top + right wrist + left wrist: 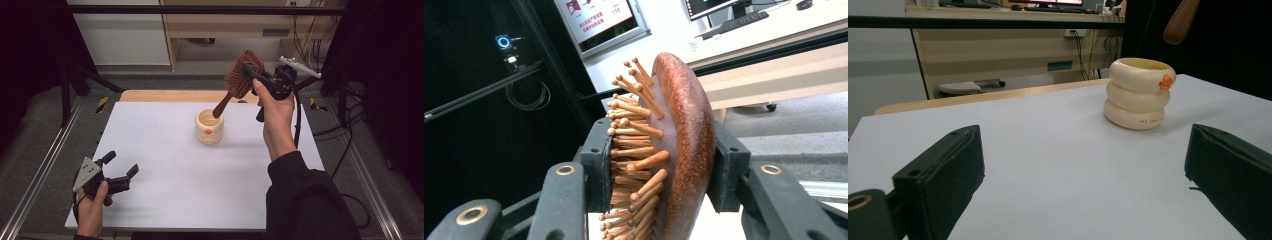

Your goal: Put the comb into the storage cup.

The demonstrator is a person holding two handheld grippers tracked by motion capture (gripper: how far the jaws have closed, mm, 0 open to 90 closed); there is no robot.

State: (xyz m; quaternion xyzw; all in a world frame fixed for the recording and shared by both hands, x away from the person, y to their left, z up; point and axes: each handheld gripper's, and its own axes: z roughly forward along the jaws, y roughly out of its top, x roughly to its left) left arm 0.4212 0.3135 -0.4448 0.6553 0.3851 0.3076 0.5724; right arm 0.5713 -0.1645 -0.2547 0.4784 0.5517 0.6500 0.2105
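Left gripper [121,172]: held low over the desk's near left corner, jaws spread wide with nothing between them; in the left gripper view the two black pads stand far apart above the bare white top.
Left hand [92,205]: wrapped round the gripper's body, coming in over the near edge.
Desk [165,190]: a white top with a strip of pale wood along its far edge.
Sleeve [305,195]: dark, coming in at the near right; the right forearm reaches forward over the right half of the desk.
Right hand [275,117]: raised above the desk, toward the far right.
Cup [209,126]: a cream, ribbed holder shaped like three stacked rings, with a small orange mark on its side; it stands upright near the middle of the desk, somewhat toward the far edge.
Hairbrush [239,80]: a wooden paddle brush with wooden pins, in the air above the far edge, tilted so the handle slants down toward the cup's mouth; the handle's tip hangs just over the rim, and I cannot tell if it touches.
Right gripper [252,74]: lifted over the far edge, pinching the brush by its head; in the right gripper view one pad presses on the pins and the other on the smooth back.
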